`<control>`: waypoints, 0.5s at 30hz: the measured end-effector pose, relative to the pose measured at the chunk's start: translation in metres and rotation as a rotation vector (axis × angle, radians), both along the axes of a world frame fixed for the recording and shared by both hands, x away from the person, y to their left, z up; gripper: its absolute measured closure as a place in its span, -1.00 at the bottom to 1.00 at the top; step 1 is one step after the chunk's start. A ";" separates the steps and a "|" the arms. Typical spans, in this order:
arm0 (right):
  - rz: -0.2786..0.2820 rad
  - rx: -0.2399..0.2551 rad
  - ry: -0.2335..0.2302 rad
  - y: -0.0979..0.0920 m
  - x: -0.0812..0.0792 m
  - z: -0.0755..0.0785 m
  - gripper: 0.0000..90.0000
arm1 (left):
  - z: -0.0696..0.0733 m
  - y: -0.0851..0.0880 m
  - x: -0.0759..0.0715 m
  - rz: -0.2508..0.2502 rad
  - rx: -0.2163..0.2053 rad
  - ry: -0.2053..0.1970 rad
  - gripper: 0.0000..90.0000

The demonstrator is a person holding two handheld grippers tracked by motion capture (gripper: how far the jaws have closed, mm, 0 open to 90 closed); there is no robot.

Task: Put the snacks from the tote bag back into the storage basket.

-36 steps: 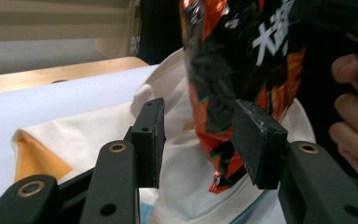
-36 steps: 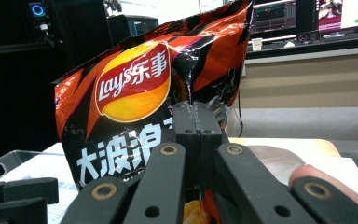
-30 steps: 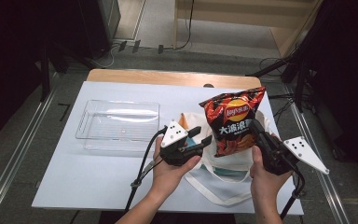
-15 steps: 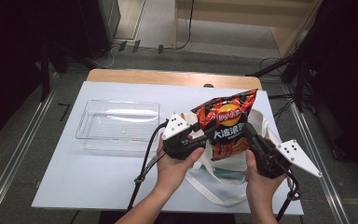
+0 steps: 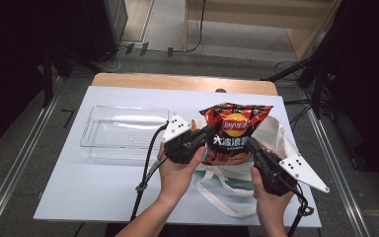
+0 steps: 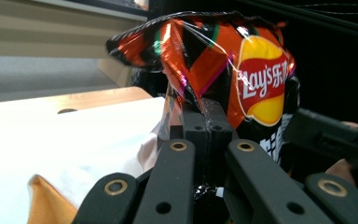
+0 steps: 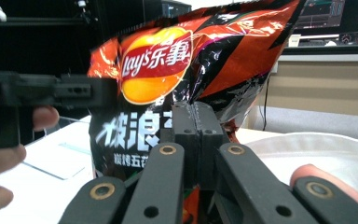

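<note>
Both tongs are gripping the chip bag point(image 5: 234, 132), which is being held upright above the white tote bag point(image 5: 271, 140) on the worktop point(image 5: 79, 187). Left tongs point(image 5: 208, 132) have just been closing and are now clamping the bag's left edge, with foil pinched between the pads in the left gripper view. Right tongs point(image 5: 249, 143) are clamped on the bag's lower right side, pads pressed together on foil in the right gripper view. The clear tray point(image 5: 123, 132) is sitting to the left, well apart from the tote. Judging the step as a 2-handed carry of the bag out of the tote, likely toward the tray. To do it well: keep both grips on seams and edges, move both hands together, avoid pulling apart and tearing foil, lift clear of the tote handles point(image 5: 217, 197).
</note>
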State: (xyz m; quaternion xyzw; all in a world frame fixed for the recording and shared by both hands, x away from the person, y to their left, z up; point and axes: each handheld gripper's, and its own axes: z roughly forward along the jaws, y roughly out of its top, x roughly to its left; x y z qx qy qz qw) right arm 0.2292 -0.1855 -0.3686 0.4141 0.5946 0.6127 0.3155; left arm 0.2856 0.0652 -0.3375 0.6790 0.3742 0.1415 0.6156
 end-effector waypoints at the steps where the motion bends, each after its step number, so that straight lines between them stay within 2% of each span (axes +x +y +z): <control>1: 0.002 -0.001 0.005 0.000 0.000 -0.001 0.99 | 0.001 0.001 0.000 -0.005 -0.005 0.000 1.00; 4: 0.019 0.009 0.016 -0.006 0.000 -0.002 0.82 | 0.002 0.003 0.000 -0.014 -0.019 -0.006 1.00; 9: 0.061 0.019 0.047 -0.015 0.000 -0.006 0.30 | 0.004 0.004 0.000 -0.026 -0.029 -0.015 1.00; 12: 0.033 -0.015 0.065 -0.021 -0.002 -0.011 0.05 | 0.007 0.004 0.000 -0.037 -0.038 -0.022 1.00; 15: 0.019 -0.024 0.086 -0.031 -0.007 -0.020 -0.11 | 0.010 0.003 0.001 -0.044 -0.042 -0.027 1.00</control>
